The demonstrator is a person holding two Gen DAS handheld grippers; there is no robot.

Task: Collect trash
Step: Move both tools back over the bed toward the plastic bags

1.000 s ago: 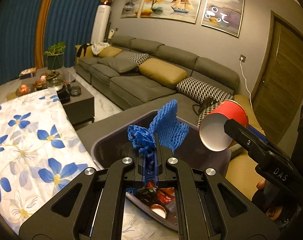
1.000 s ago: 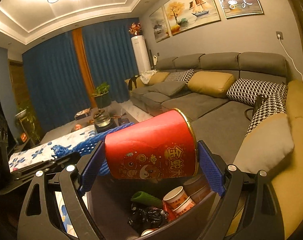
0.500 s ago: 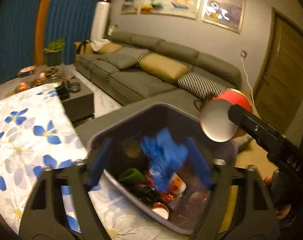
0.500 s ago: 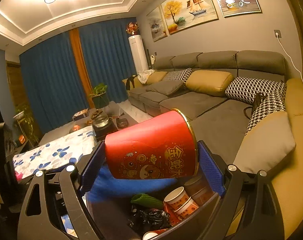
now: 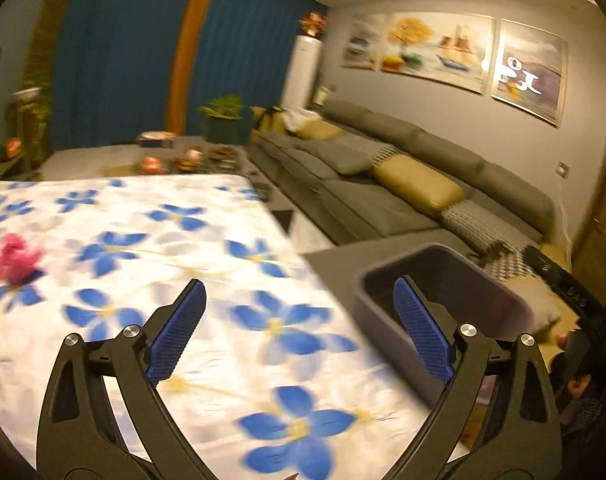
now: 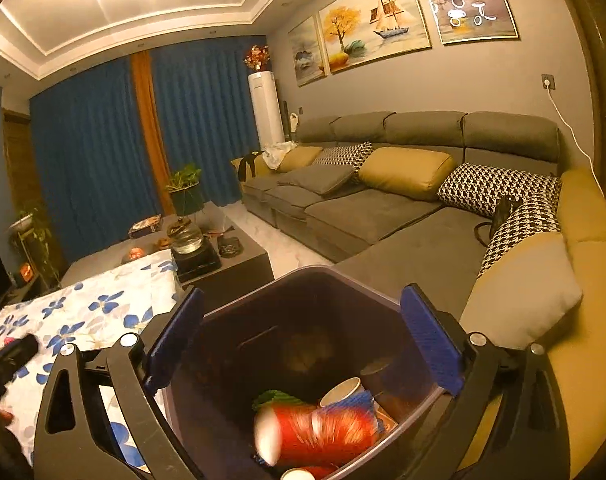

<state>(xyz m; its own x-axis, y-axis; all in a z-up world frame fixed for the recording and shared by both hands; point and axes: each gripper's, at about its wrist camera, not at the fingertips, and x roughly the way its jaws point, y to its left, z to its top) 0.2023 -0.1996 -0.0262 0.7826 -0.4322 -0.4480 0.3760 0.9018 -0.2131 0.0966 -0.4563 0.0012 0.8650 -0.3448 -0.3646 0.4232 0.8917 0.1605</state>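
Your left tongs [image 5: 299, 332] stand wide apart with nothing between the blue pads; they have just been opening. In their view they hang over the bench [image 5: 151, 240] with its white cloth of blue flowers, and the dark bin [image 5: 443, 280] sits at the right of the frame, touching the cloth's edge. A pink scrap [image 5: 17, 258] lies on the cloth at the left edge of the frame; the blur is too heavy to say what it is.

Your right tongs [image 6: 303, 340] are also spread wide and empty, jaws having just widened, and they hang right above the bin's mouth. In that view the red can [image 6: 323, 434] lies on its side in the bin at the lower middle of the frame, smeared by motion. A blue net [image 6: 357, 402] rests on it, with a paper cup [image 6: 341, 388] just behind and something green [image 6: 275, 396] to the left. The grey sofa [image 6: 383, 208] fills the right half.
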